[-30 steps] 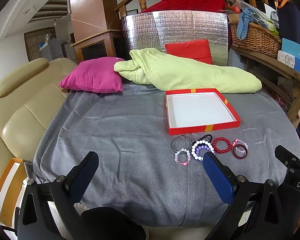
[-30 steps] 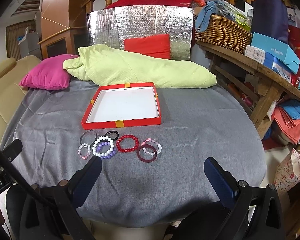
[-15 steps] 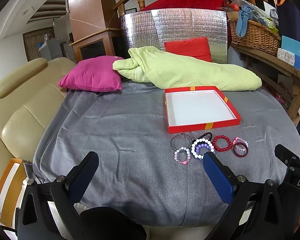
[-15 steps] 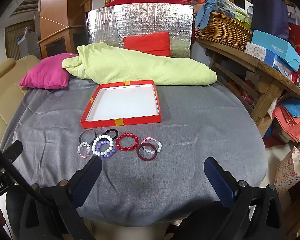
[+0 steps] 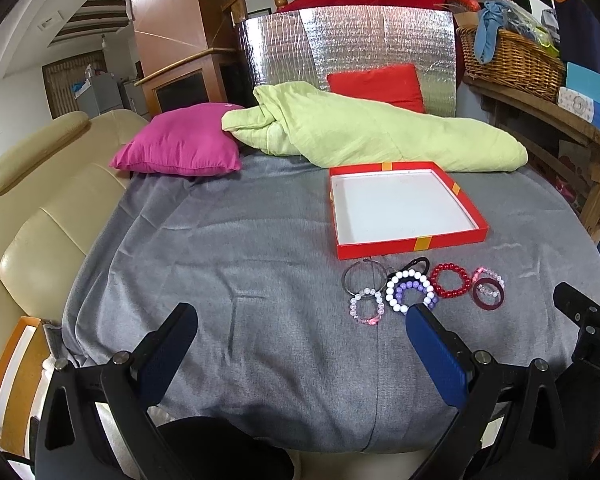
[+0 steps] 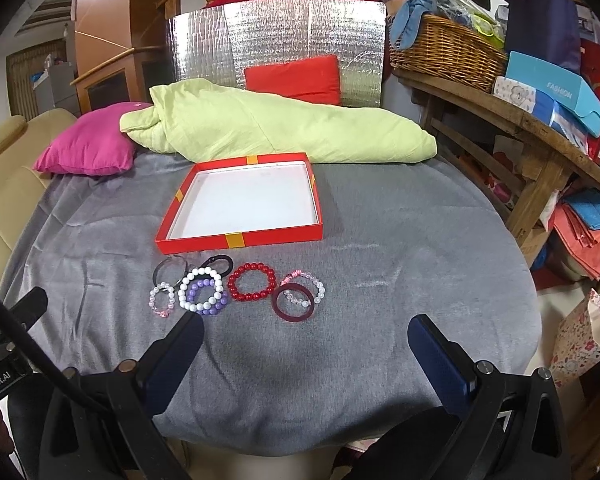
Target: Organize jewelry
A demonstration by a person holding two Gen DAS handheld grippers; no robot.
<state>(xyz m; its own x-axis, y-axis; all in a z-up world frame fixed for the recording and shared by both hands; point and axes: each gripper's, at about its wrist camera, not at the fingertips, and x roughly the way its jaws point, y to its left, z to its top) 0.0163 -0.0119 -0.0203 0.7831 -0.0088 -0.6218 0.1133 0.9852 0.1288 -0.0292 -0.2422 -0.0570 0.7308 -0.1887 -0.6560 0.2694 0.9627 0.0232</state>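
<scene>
Several bracelets lie in a row on the grey cloth in front of an empty red tray (image 6: 242, 240) with a white floor (image 5: 414, 245). Among them are a white bead bracelet (image 6: 201, 280) (image 5: 409, 282), a red bead bracelet (image 6: 252, 287) (image 5: 451, 285) and a dark red bangle (image 6: 294, 307) (image 5: 489, 295). My left gripper (image 5: 302, 326) is open and empty, near the table's front edge, left of the bracelets. My right gripper (image 6: 306, 334) is open and empty, just in front of the bangle.
A light green blanket (image 6: 276, 130), a pink cushion (image 6: 90, 148) and a red cushion (image 6: 294, 78) lie behind the tray. A cream sofa (image 5: 32, 208) stands at the left. A wooden shelf with a wicker basket (image 6: 444, 48) and boxes stands at the right.
Both grippers have moved slightly forward towards the bracelets and tray. The jaws have stayed open and nothing on the table has moved.
</scene>
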